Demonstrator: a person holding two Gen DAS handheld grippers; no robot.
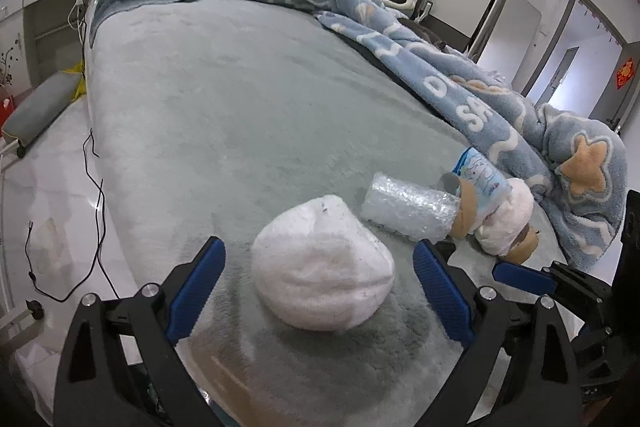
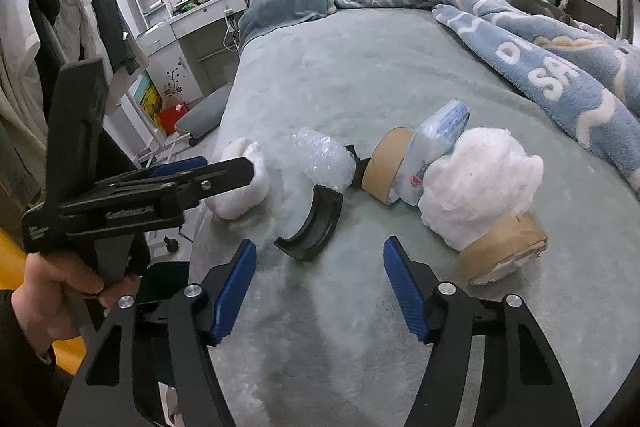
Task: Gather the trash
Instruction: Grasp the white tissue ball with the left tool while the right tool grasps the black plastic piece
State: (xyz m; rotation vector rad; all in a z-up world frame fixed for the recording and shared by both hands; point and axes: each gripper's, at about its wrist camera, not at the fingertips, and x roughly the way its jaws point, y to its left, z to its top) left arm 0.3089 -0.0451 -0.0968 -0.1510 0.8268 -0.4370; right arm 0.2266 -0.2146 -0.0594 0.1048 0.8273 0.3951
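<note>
Tongs of the left hand (image 1: 320, 279) gape wide, straddling the crumpled white fluffy wad (image 1: 324, 267); right tongs (image 2: 320, 267) half-open, empty.

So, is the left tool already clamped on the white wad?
No, the left tool is open; its pads flank the white wad with gaps on both sides.

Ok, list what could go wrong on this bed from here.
1. The left tongs straddle the white wad with open jaws; soft fluff may tear or slip when squeezed.
2. The right tongs stand open near the black curved piece; it could skid on the plush cover.
3. The other trash is piled together, so pulling one piece may roll the tape rolls.
</note>
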